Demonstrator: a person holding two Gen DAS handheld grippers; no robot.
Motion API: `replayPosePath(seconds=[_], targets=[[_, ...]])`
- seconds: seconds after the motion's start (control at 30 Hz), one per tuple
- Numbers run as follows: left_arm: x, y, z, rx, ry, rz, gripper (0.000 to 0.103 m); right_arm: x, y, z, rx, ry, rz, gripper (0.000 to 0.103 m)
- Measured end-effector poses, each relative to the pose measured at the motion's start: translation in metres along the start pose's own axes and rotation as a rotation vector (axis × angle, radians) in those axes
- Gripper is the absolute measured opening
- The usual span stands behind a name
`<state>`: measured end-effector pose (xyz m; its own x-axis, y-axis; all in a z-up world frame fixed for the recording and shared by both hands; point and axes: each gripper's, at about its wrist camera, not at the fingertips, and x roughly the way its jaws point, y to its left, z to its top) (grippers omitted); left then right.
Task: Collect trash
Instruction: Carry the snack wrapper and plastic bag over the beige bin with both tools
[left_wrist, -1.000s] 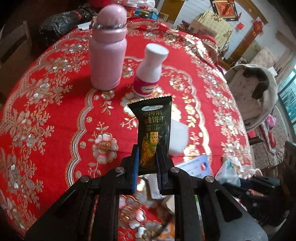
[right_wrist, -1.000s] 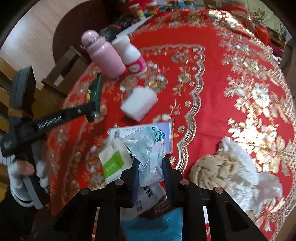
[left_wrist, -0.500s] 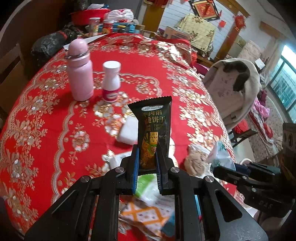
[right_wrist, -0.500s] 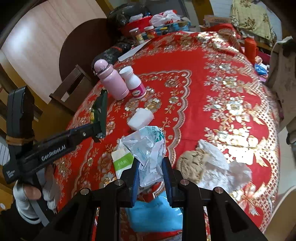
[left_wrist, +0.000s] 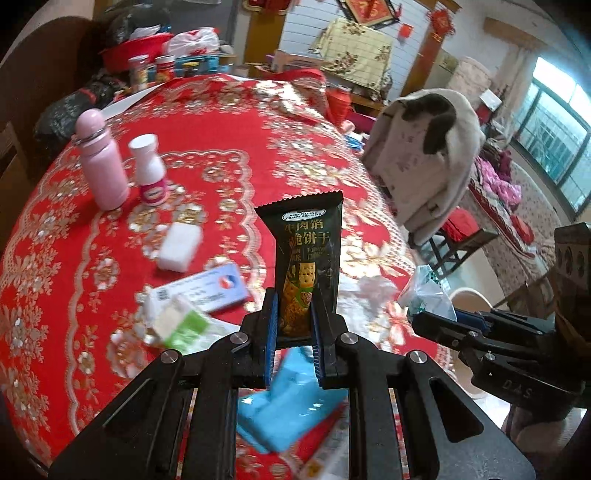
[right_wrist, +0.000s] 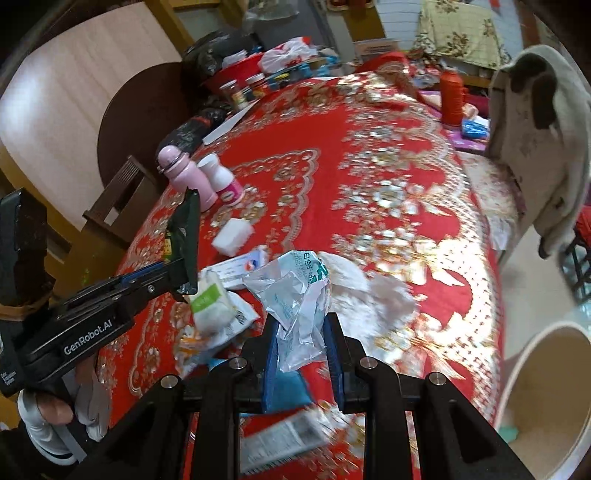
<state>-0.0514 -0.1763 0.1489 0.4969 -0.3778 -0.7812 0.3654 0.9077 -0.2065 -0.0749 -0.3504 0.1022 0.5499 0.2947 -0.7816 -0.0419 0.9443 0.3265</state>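
Both grippers have pulled back and up from the tablecloth since a second ago, so way more of the round table and the room shows now, and a beige bin has come into sight off the table's near right edge.

Left gripper is clamped narrow on the bottom end of a dark green biscuit wrapper, which stands upright above the fingers. Right gripper is pinched on a crumpled clear plastic wrapper with green print.

Below them, by the near edge of the red floral tablecloth, more litter sits: a green-and-white packet, a blue pouch, a flat white and blue box, and crumpled tissue. Further in, a white block. Near the left edge, a pink flask and a small white bottle stand just beside each other.
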Motion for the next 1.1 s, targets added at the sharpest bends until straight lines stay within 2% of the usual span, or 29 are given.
replayPosePath(seconds=[0.63, 1.1], targets=[[0.03, -0.167, -0.021, 0.183, 0.056, -0.135, 0.014, -0.091, -0.129, -0.055, 0.2, -0.067, -0.146, 0.023], [0.06, -0.253, -0.041, 0.284, 0.112, -0.2, 0.014, -0.137, -0.204, -0.096, 0.331, -0.085, -0.237, 0.023]])
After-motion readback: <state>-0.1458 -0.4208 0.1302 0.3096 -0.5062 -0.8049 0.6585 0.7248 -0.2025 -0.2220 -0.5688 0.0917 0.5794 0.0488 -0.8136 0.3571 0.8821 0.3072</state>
